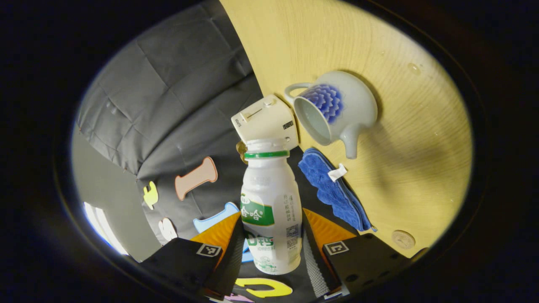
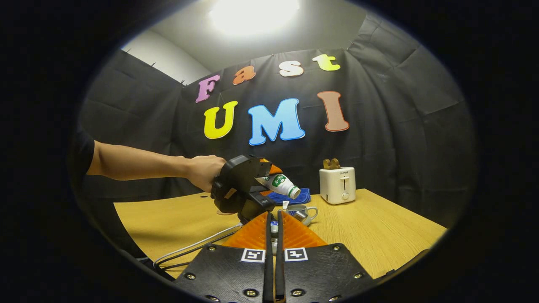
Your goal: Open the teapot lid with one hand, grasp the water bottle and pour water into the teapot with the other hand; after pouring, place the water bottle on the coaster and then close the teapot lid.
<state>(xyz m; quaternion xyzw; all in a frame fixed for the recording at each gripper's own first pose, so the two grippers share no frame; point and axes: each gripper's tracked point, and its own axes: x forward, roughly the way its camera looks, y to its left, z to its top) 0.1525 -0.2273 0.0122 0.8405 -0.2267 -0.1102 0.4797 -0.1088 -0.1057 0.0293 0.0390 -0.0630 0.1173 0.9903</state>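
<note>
I had the left gripper (image 1: 271,248) clamped on the water bottle (image 1: 271,210), tipped with its open mouth above the lidless teapot (image 1: 337,109), which sat on the bench (image 1: 412,176) near the back edge beside a blue cloth (image 1: 332,189). My right gripper (image 2: 273,229) was nearly closed; something small sat between its fingers, though I couldn't tell what.

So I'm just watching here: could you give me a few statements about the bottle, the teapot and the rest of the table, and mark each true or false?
1. The left gripper holds the water bottle between its fingers. True.
2. The bottle still has its cap on. False: its mouth is open.
3. The teapot has its lid on. False: it is open, its inside visible.
4. A blue cloth lies beside the teapot. True.
5. The toaster lies on its side. False: it stands upright.
</note>
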